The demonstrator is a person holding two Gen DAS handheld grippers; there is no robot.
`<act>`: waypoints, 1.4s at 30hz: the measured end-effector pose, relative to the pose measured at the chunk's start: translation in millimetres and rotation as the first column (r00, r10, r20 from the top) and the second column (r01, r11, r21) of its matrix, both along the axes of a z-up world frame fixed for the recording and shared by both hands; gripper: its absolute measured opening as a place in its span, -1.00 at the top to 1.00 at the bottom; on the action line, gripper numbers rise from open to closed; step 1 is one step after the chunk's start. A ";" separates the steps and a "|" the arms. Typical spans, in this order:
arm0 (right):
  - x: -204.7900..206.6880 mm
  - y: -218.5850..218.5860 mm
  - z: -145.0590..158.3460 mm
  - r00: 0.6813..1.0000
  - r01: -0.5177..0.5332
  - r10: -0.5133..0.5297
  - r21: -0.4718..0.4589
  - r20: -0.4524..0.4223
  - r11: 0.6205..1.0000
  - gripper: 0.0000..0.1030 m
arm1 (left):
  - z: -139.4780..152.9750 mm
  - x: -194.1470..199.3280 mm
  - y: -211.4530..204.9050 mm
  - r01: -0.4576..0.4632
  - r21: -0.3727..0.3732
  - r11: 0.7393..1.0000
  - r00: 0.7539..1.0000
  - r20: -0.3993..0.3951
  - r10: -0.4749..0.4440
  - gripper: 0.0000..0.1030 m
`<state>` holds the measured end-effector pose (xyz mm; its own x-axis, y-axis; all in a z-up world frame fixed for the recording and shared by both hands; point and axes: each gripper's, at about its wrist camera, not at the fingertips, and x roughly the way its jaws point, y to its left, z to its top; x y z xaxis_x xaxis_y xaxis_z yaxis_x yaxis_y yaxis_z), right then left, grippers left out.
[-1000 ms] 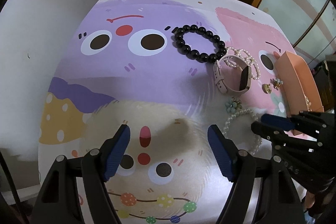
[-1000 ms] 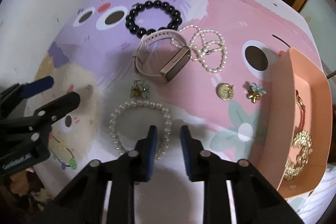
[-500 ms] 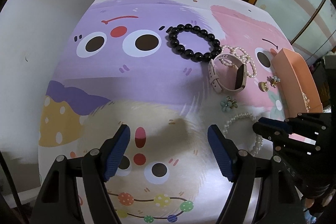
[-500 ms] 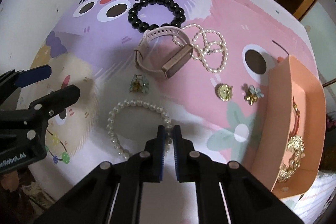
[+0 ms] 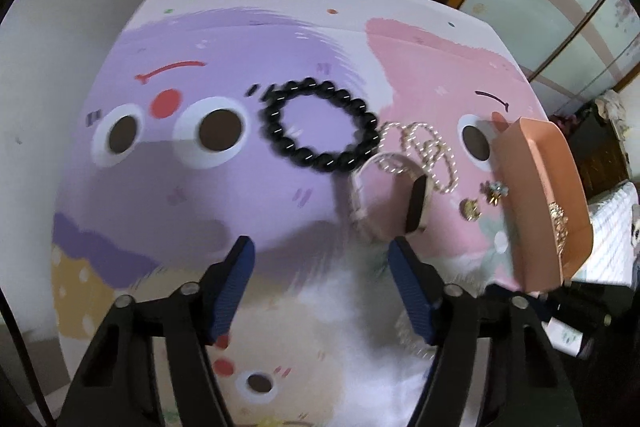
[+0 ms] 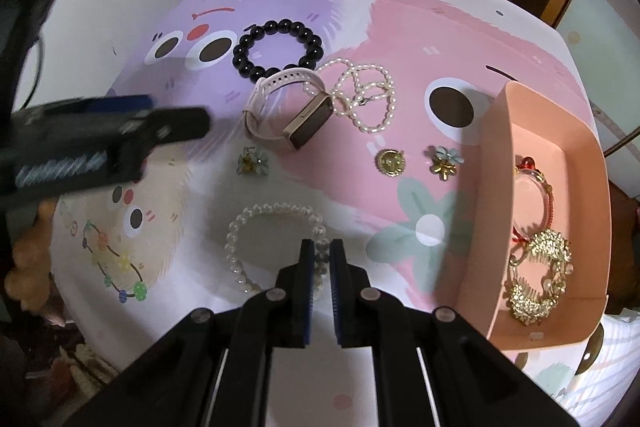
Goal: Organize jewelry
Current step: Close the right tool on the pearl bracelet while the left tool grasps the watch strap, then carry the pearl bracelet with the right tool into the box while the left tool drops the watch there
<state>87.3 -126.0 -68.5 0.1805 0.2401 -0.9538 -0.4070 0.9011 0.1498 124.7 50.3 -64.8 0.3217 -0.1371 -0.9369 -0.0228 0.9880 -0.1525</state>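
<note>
Jewelry is mostly unsorted, judging by what lies loose on the table [image 6: 280, 387]. From the left: the left claw [image 5: 320, 279] hangs released, nothing between its pads, jaws just narrowed a little; ahead of it lie the black bead bracelet [image 5: 320, 125] and, ahead to its right, the pink watch [image 5: 390, 201]. The right claw [image 6: 319, 259] is clenched on the pearl bracelet [image 6: 272, 211], pinching the strand's near right side. Beyond it sit a flower earring [image 6: 251, 159], pearl necklace [image 6: 366, 95], gold button [image 6: 390, 163] and second flower earring [image 6: 444, 161]. Right of that claw, the pink tray [image 6: 500, 147] holds only a red bangle [image 6: 536, 203] and rhinestone comb [image 6: 538, 277].
</note>
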 end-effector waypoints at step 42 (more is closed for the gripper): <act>-5.0 -125.4 113.0 0.929 0.211 -0.252 0.173 0.271 0.962 0.86 | 102.2 34.5 -142.0 0.247 0.026 0.969 0.951 0.185 -0.248 0.88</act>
